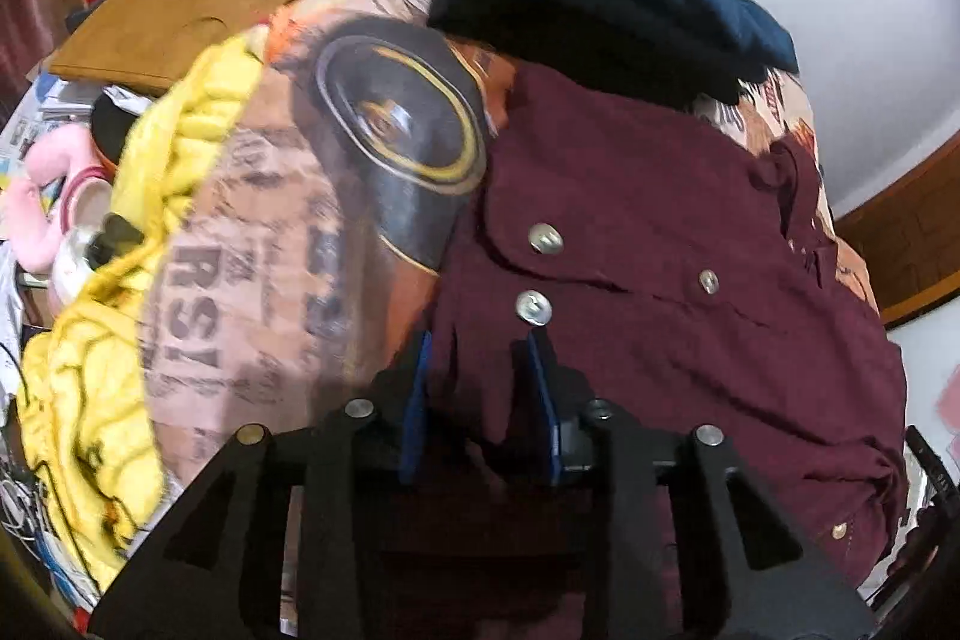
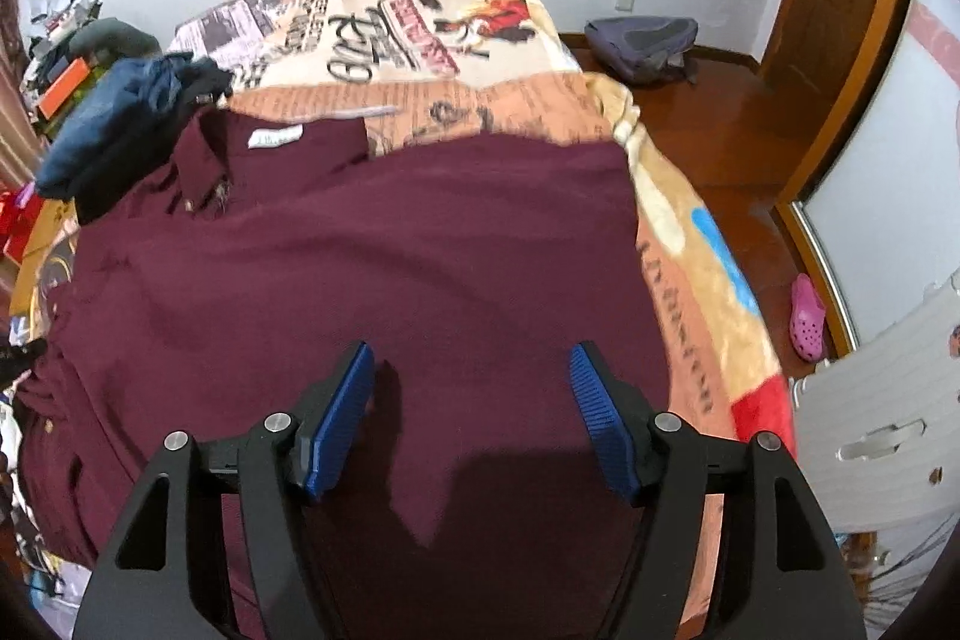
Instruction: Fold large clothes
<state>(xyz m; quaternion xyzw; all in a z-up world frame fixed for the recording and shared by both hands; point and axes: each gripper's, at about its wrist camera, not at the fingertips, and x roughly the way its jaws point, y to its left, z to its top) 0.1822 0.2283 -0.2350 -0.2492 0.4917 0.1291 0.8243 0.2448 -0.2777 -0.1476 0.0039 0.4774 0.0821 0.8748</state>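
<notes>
- Left wrist view: the left tool (image 1: 480,340) sits at lower centre of the frame, its blue pads narrowed on a ridge of the maroon shirt (image 1: 660,232); fabric fills the gap, so it appears to be pinching the cloth at the shirt's edge near the snap buttons (image 1: 545,238).
- Right wrist view: the right tool (image 2: 471,358) is at lower centre, jaws spread wide, above the broad plain panel of the shirt (image 2: 390,268), gripping nothing; contact with the cloth cannot be confirmed.
- Location: the shirt lies spread on the bed (image 2: 456,16), over the printed blanket, collar and label (image 2: 275,137) toward the upper left of the right wrist frame.
- Adjacent items: a dark blue garment pile (image 2: 114,118) touches the collar area at upper left; a yellow blanket (image 1: 162,196) lies at the left of the left wrist frame.
- Progress, as judged: early. The shirt looks laid out and mostly flat, the lower left edge bunched. No completed fold is evident; side folds and lengthwise folds remain.
</notes>
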